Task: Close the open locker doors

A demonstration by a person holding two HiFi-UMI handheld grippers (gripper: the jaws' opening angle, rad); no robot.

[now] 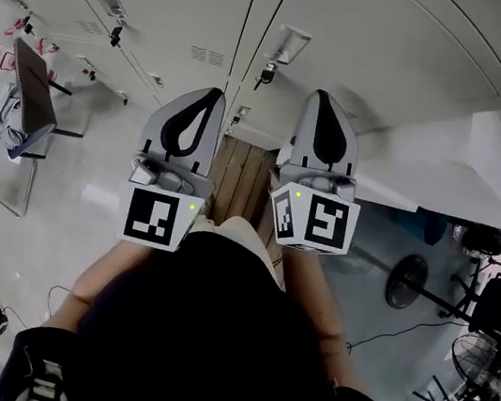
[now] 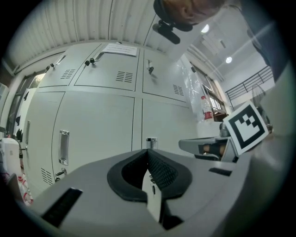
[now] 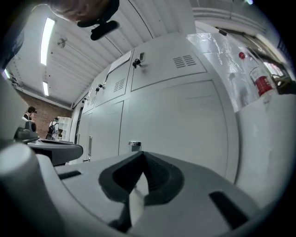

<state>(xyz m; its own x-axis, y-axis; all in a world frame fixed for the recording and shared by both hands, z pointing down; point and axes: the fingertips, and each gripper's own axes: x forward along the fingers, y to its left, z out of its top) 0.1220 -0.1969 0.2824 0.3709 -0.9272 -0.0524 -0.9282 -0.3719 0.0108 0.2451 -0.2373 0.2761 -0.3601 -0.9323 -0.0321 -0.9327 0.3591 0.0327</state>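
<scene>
We hold both grippers level, side by side, pointing straight at the lockers. The left gripper has its jaws pressed together at the tips with nothing between them. The right gripper is the same, closed and empty.

The lockers stand dead ahead of both grippers, near but not touching. Their doors are tall panels with the long axis upright, and their flat faces are turned toward us. Every door we can see lies flush with its neighbours, and the seams run straight up. We can find no door standing ajar in any view, so an open one, if there is one, lies off to a side.

A handle sits left of the left gripper's line, and a small latch sits just above its tips. The right gripper seems slightly nearer the lockers, so we judge it the likelier one to push.
</scene>
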